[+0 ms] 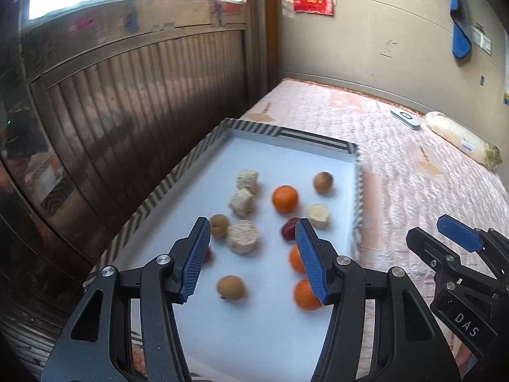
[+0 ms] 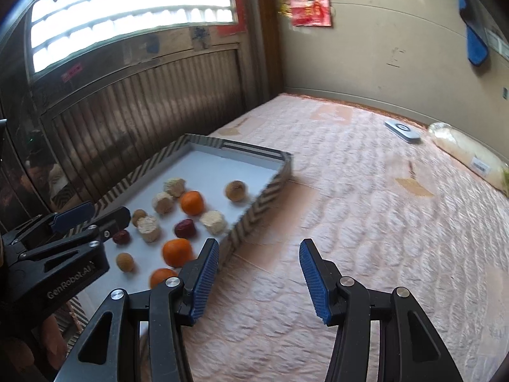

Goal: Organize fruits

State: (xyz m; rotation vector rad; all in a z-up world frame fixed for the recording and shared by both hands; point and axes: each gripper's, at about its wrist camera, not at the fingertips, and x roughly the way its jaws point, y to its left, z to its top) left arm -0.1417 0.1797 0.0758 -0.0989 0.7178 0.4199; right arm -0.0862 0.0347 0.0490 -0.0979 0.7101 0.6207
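Note:
A shallow tray with a chevron-striped rim and white floor lies on a pink quilted bed. On it lie three oranges, several brown longans, two red dates and several pale beige cut chunks. My left gripper hovers open over the tray's near half with nothing between its blue pads. My right gripper stands open over bare quilt just right of the tray, also empty.
The pink quilted bed stretches to the right. A white flat device and a bagged pale vegetable lie at the far right by the wall. A ribbed metal door borders the tray's left side.

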